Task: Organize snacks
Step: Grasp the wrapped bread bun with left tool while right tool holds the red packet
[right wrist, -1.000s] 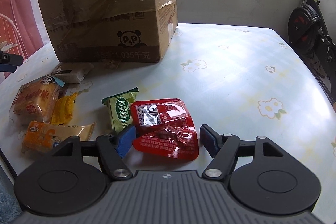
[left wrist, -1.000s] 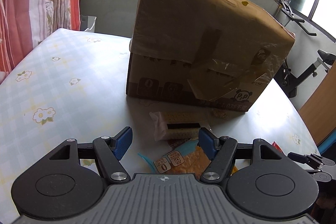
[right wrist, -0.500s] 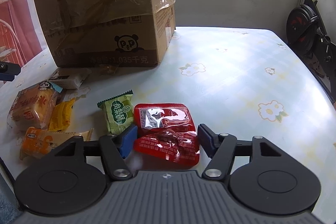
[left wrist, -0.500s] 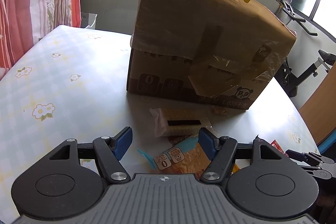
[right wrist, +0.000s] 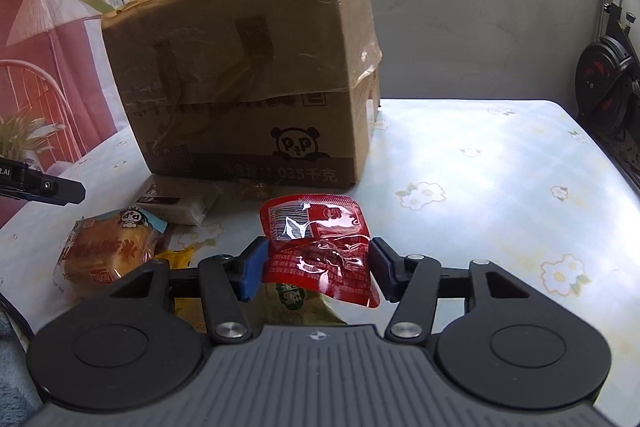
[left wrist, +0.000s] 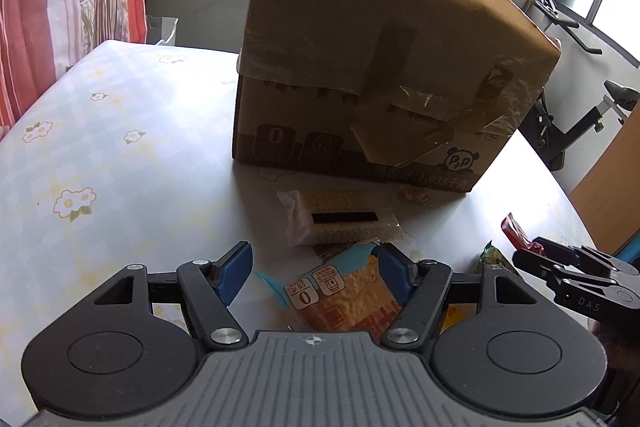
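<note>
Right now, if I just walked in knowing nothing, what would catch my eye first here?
The big taped cardboard box with a panda logo, standing at the middle of the flowered table. Next, the shiny red packet lifted off the table, pinched between the blue pads of the right gripper, whose jaws have just been closing on it. To the left, an orange bread packet lies among other snacks in front of the box.

Crinkled red snack packet (right wrist: 318,251), apparently lifted off table, before taped cardboard box (right wrist: 248,75).

The right tool (right wrist: 318,273), jaws just closing, pinches a red snack packet (right wrist: 318,247) above the desk (right wrist: 480,163).
</note>
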